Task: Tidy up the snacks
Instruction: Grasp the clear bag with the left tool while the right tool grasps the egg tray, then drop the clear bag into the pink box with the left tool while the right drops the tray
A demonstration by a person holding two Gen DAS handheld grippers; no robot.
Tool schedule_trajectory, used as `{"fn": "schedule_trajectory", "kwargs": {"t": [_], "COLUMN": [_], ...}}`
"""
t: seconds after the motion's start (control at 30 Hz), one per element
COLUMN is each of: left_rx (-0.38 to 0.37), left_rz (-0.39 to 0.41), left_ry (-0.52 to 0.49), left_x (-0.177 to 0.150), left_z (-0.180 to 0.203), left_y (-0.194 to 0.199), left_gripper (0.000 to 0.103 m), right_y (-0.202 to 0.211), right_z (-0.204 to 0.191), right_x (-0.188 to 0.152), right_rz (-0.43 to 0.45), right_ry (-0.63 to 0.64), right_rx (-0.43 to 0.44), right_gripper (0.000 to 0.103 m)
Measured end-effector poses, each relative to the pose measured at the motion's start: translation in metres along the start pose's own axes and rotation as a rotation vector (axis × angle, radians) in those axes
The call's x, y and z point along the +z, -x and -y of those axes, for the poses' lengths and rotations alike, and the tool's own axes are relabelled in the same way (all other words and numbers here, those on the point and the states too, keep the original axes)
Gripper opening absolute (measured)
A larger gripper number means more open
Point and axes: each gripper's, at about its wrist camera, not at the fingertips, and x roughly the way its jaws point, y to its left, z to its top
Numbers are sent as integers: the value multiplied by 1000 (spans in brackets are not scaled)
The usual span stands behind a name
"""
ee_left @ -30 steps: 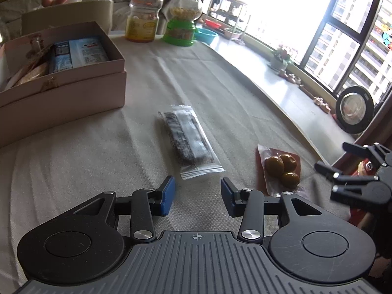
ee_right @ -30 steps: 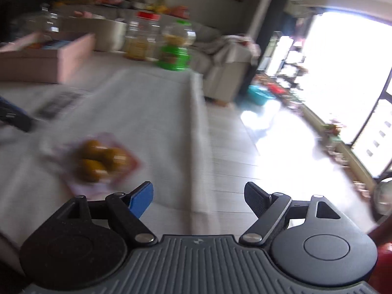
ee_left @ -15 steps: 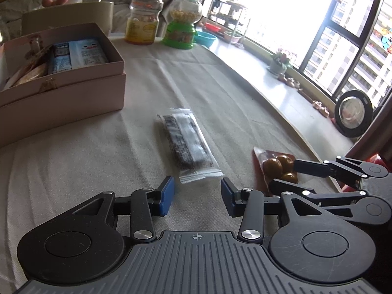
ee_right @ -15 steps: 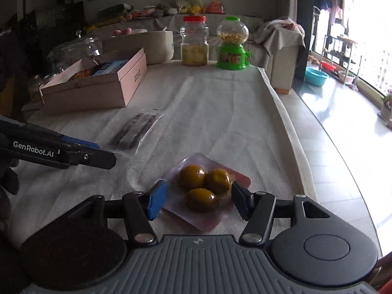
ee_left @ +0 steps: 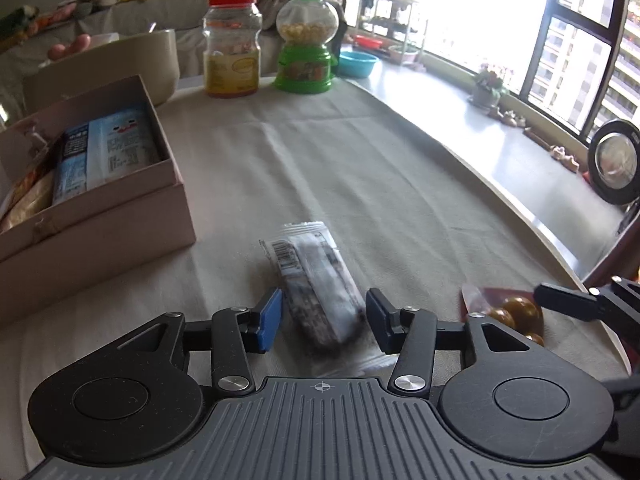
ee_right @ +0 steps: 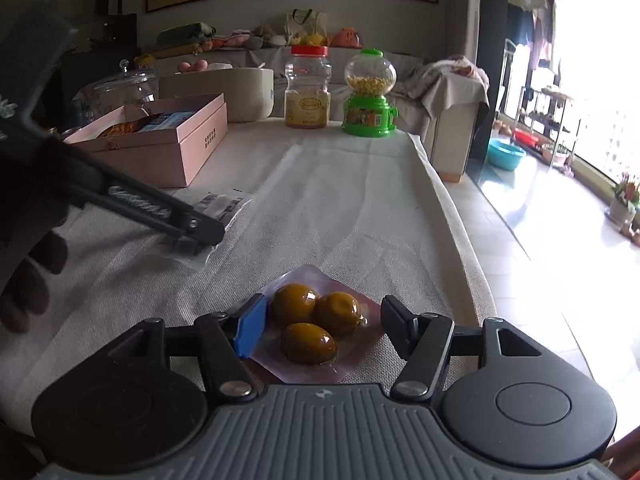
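The jaws of the left gripper (ee_left: 323, 320) stand open, one on each side of the near end of a dark snack bar in a clear wrapper (ee_left: 316, 284), with a gap visible between each pad and the wrapper; the bar lies flat on the cloth-covered bench (ee_left: 360, 168) and runs away toward 12 o'clock. The jaws of the right gripper (ee_right: 322, 330) are open as well, straddling a sealed pouch of three brown egg-like snacks (ee_right: 314, 322) that lies flat on the cloth; whether the blue left pad touches the pouch's edge cannot be told. In the left wrist view that same pouch sits at 3 o'clock of the bar, near the bench's edge, with a right finger beside it. In the right wrist view the left gripper reaches over the bar at about 10 o'clock. Farther off, at 10 o'clock in the left wrist view, an open pink box (ee_left: 120, 200) stands on the bench, holding a blue-and-white packet (ee_left: 106, 148) and an orange packet beside it. At the far end, around 12 o'clock, stand a red-lidded jar (ee_left: 232, 46) and a green gumball dispenser (ee_left: 306, 46), with a cream tub (ee_left: 152, 60) to their left behind the box.
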Motion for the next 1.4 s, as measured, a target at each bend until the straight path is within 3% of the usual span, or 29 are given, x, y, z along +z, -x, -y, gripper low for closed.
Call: {"fn": "schedule_trajectory", "kwargs": {"t": [0.2, 0.3, 0.5, 0.67, 0.77, 1.0, 1.17, 1.2, 1.3, 1.4], "left_rx": [12, 17, 0, -23, -25, -20, -14, -13, -11, -3], "left_rz": [-6, -15, 23, 38, 43, 42, 49, 49, 50, 55], "left_ry": [-36, -44, -83, -76, -81, -101, -95, -91, -84, -105], "left_x": [2, 4, -7, -18, -30, -59, -65, -65, -65, -66], "left_z": [4, 5, 3, -3, -7, -11, -11, -10, -10, -8], "left_y": [-5, -5, -1, 12, 24, 54, 58, 59, 59, 59], "left_gripper": [54, 54, 54, 43, 42, 42, 43, 43, 43, 45], "right_y": [1, 0, 1, -2, -1, 3, -6, -6, -4, 0], "right_z": [2, 4, 9, 5, 0, -10, -2, 0, 3, 1], "right_x": [-3, -4, -5, -1, 1, 4, 8, 9, 11, 13], "right_rz": [12, 3, 2, -10, 2, 23, -31, -36, -53, -67], "right_ry": [-21, -48, -76, -31, -3, 63, 2, -12, -24, -15], "right_rx": [4, -17, 5, -1, -80, -98, -19, -10, 12, 17], "right_gripper": [65, 75, 70, 70, 70, 70, 69, 69, 53, 50]}}
